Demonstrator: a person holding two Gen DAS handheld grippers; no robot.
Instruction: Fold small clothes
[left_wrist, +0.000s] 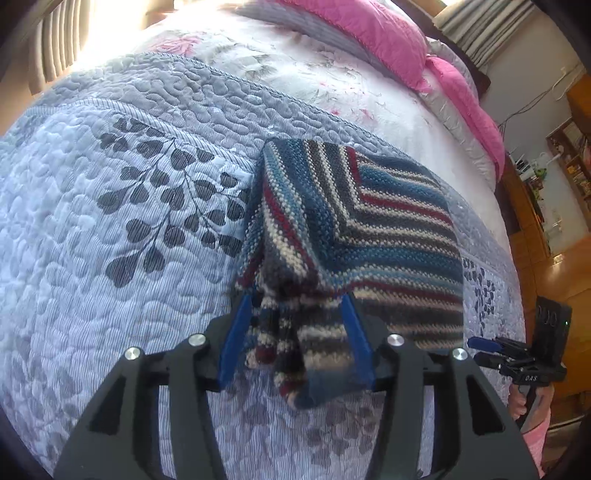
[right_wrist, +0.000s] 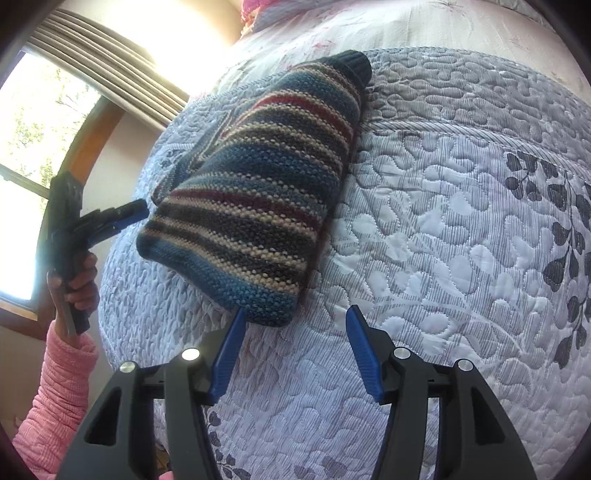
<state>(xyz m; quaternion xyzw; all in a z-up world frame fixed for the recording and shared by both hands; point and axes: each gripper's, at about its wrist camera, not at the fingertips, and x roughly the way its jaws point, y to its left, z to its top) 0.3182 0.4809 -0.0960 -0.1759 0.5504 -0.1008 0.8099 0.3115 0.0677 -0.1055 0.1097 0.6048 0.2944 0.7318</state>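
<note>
Sweater: a small striped knit sweater (left_wrist: 369, 236) in blue, cream, dark red and grey lies on the bed, partly folded; in the right wrist view (right_wrist: 251, 192) its dark ribbed cuff or hem points toward the far side of the bed.
Left tongs: the left gripper (left_wrist: 295, 332) has bunched sweater fabric between its two blue fingers (left_wrist: 236, 339), which stand fairly wide around the bundle; a loose end hangs down between them. In the right wrist view the same tool (right_wrist: 129, 214) meets the sweater's near-left edge, held by a hand (right_wrist: 79, 284) in a pink sleeve (right_wrist: 59, 402).
Right tongs: the right gripper (right_wrist: 295, 354) is spread apart with nothing between its fingers, just beside the sweater's near corner; its left finger sits close against that corner, and whether they touch cannot be told. In the left wrist view it appears small at the right edge (left_wrist: 491, 350), off the sweater.
Bed cover: a pale blue-grey quilt (left_wrist: 110, 221) stitched with pebble shapes and printed with dark leaf sprigs lies under the sweater.
Beyond the quilt: a white floral sheet (left_wrist: 314, 85), then a pink pillow (left_wrist: 373, 33) at the head of the bed.
Room, left wrist view: wooden shelves (left_wrist: 569, 158) with small items stand past the bed on the right.
Room, right wrist view: a bright window (right_wrist: 40, 122) with a pleated curtain (right_wrist: 110, 62) stands behind the left hand.
In the way: nothing else lies on the quilt around the sweater.
</note>
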